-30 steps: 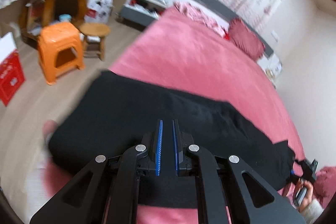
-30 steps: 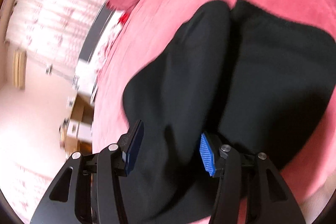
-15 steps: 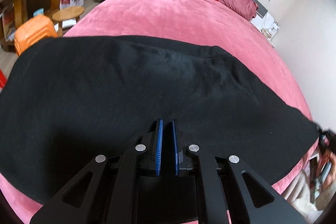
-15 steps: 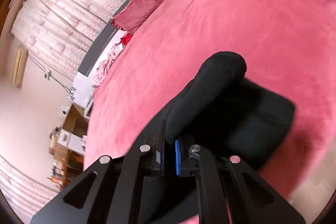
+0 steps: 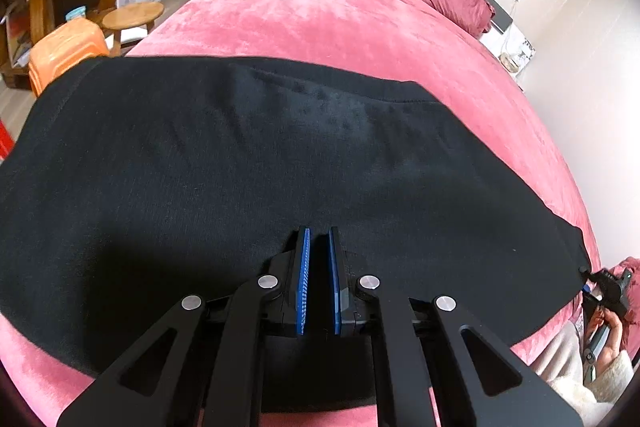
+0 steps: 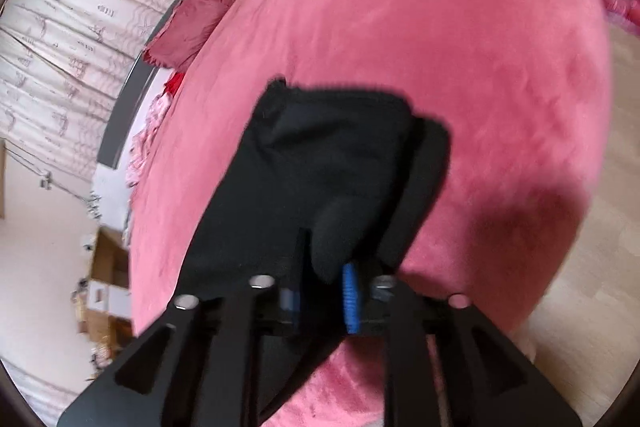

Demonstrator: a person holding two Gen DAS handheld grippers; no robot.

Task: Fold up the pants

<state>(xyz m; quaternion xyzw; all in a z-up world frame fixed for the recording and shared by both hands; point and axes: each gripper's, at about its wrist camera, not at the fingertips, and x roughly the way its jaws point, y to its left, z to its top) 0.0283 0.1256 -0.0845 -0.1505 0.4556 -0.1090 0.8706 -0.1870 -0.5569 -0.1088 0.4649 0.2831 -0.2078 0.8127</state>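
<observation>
The black pants [image 5: 256, 163] lie stretched across the near edge of the pink bed [image 5: 320, 11], running the width of it from the side by the orange stool [image 5: 66, 47] toward the far right corner, where the other tool [image 5: 608, 287] shows at the cloth's end. The left gripper [image 5: 319, 283] has its blue fingers [image 5: 304, 283] drawn nearly together over the near hem; black cloth appears pinched between them, though dark on dark makes that hard to swear to. The right gripper [image 6: 320, 291] is clamped on a bunched roll of the pants [image 6: 328, 163], the fabric bulging up between its fingers [image 6: 350, 299]; that view is blurred.

This looks like the spreading step: both ends held, cloth pulled taut and flat along the bed's edge before a fold. The next move, I'd judge, calls for carrying one held end across to the other, keeping the hems level so the layers meet squarely.

There is plenty of open bed beyond the pants toward the pillow [image 5: 456, 1]. The near hem sits right at the bed's edge, so slack could slip off toward the floor.
</observation>
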